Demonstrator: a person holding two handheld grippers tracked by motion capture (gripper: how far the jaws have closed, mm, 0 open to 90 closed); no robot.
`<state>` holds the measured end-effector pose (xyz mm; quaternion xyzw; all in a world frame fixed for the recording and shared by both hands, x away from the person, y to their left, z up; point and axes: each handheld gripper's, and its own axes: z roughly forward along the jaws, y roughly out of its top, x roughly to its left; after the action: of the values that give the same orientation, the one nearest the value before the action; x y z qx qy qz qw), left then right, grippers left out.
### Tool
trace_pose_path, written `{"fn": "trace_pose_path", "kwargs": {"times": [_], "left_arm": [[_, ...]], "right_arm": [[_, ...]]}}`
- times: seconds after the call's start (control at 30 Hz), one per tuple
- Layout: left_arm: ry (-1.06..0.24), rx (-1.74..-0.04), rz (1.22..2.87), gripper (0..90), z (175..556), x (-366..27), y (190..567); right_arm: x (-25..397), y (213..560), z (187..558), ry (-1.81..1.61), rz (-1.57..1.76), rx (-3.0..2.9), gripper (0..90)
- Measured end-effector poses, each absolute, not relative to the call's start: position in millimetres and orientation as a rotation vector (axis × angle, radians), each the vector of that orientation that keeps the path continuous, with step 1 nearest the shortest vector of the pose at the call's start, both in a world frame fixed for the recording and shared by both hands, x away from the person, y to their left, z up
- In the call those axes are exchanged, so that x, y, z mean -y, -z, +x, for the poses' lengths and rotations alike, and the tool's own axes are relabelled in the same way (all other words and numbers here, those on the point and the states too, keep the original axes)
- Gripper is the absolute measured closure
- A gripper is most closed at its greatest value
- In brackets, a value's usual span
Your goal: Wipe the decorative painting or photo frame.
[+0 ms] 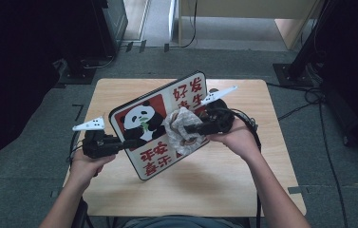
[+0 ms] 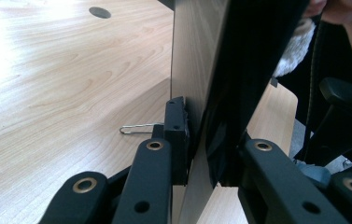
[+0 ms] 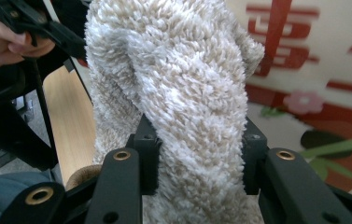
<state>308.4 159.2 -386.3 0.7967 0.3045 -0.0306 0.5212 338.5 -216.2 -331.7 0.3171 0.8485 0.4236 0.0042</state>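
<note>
- Fluffy cream cloth (image 3: 178, 107) clenched in right gripper (image 1: 196, 127), pressed on panda sign (image 1: 160, 124) at table (image 1: 243, 190) centre, likely for wiping.
- Sign propped tilted, its 8 o'clock edge pinched by left gripper (image 1: 128, 142), probably for steadiness.
- Bare wood toward 5 o'clock; paperclip (image 2: 138, 127) beside the left jaws.

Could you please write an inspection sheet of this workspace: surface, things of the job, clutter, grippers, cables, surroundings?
Surface: wooden table, bare around the work.
Job's things: panda sign board held tilted above the table; fluffy cloth pressed against its face.
Clutter: a small wire clip on the table.
Grippers: left gripper shut on the board's edge; right gripper shut on the cloth.
Cables: black cable trailing from the right gripper; more cables on the floor.
Surroundings: grey carpet, dark equipment stands, a pale wooden desk behind.
</note>
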Motion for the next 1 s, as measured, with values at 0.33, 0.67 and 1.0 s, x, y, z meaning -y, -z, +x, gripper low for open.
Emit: {"fn": "trace_pose_path", "kwargs": {"times": [0.33,0.67,1.0], "left_arm": [[0.078,-0.73,1.907,78.7,308.4,-159.2,386.4],[0.08,-0.732,1.903,78.7,308.8,-159.5,386.8],[0.077,-0.731,1.904,79.0,308.9,-160.2,386.9]], "right_arm": [[206.8,298.7,343.3,-1.362,0.947,-2.624,62.2],[190.2,261.1,349.3,-1.393,0.852,-2.582,62.1],[173.4,263.2,356.6,-1.386,0.829,-2.587,62.1]]}}
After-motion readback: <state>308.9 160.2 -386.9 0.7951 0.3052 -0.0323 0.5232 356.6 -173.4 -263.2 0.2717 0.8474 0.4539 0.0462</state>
